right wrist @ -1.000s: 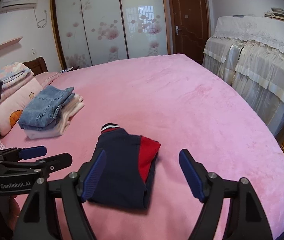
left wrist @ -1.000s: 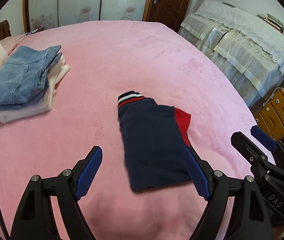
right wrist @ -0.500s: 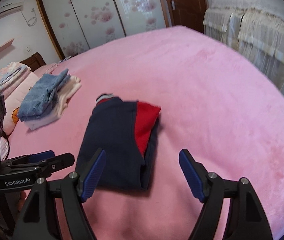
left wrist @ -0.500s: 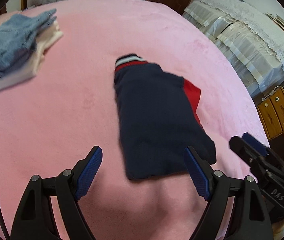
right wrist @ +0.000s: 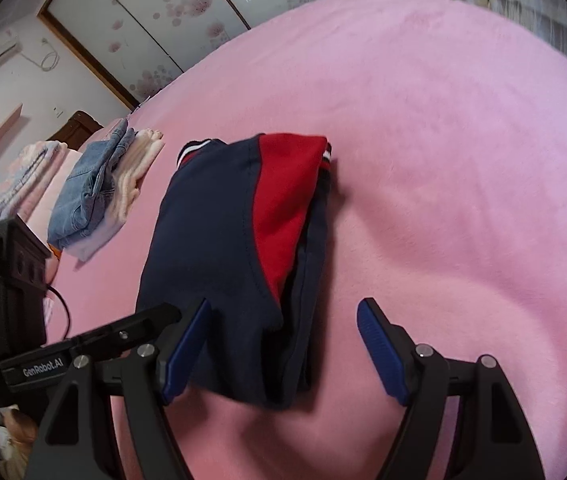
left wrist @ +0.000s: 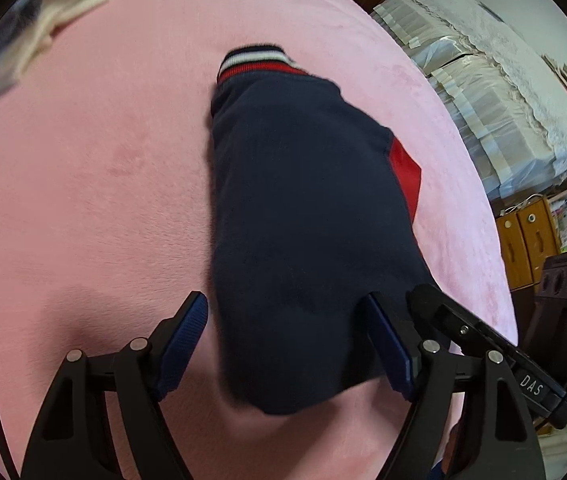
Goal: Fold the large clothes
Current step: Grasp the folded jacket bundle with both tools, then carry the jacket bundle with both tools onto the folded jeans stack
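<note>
Both grippers have dropped low since a sec ago, now straddling the near end of the folded navy-and-red sweatshirt (left wrist: 303,220) on the pink bed (left wrist: 103,180). Left gripper (left wrist: 287,344) jaws closing slightly, pads not yet pressing cloth; right gripper (right wrist: 283,348) jaws apart. Prob. lining up for the next fold or a lift.

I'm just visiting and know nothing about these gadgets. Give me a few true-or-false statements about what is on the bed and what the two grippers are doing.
1. The folded navy and red garment lies on a pink blanket. True.
2. The right gripper is clamped shut on the garment. False: its jaws stand open, the near end of the garment between them.
3. Folded jeans top a separate pile beside the garment. True.
4. The left gripper is holding the jeans. False: its open jaws straddle the garment's near end.
5. The garment hangs in the air. False: it rests flat on the blanket.
</note>
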A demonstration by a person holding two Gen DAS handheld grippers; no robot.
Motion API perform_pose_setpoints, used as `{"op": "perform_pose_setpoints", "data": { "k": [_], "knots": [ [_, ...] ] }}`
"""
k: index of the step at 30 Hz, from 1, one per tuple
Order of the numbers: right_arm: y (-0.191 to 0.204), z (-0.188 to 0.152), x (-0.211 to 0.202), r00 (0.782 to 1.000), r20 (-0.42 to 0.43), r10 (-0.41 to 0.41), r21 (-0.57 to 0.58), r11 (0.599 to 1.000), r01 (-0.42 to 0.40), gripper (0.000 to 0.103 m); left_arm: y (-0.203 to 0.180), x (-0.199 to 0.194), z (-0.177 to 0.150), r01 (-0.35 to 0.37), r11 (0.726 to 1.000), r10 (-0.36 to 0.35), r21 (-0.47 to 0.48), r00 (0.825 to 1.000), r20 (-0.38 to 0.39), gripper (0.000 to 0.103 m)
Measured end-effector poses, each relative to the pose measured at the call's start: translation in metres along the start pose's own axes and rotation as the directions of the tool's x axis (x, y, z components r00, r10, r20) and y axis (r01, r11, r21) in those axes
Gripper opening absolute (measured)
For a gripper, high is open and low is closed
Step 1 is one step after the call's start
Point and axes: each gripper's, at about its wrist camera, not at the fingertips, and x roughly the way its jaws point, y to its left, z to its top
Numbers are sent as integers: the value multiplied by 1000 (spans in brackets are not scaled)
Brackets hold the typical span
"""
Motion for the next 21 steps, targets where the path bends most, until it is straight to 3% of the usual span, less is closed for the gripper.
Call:
{"op": "perform_pose_setpoints", "data": {
  "k": [5, 8, 9, 13, 16, 18, 21],
  "knots": [
    [-7, 5, 15, 998, -20, 60, 34, 998, -59, 70, 3, 12, 1, 50, 999, -50, -15, 999, 8, 78],
    [-11, 7, 24, 992, -37, 124, 61, 991, -122, 58, 6, 18, 1, 66, 998, -65, -21, 998, 16, 78],
    [-12, 6, 27, 987, -47, 153, 72, 986, -149, 50, 8, 20, 1, 71, 997, -70, -30, 997, 17, 78],
    [-19, 3, 34, 973, -44, 226, 129, 967, -219, 42, 12, 24, -2, 88, 995, -86, -56, 996, 31, 74],
    [-17, 1, 32, 967, -28, 253, 140, 959, -247, 31, 11, 20, -5, 87, 995, -84, -55, 995, 49, 63],
    [-5, 0, 25, 974, -10, 224, 92, 971, -222, 28, 9, 14, -5, 92, 994, -88, -51, 994, 71, 46],
    [17, -1, 15, 981, 20, 193, 35, 980, -194, 24, 0, -1, -5, 74, 997, -71, -23, 992, 104, 37]
  ]
}}
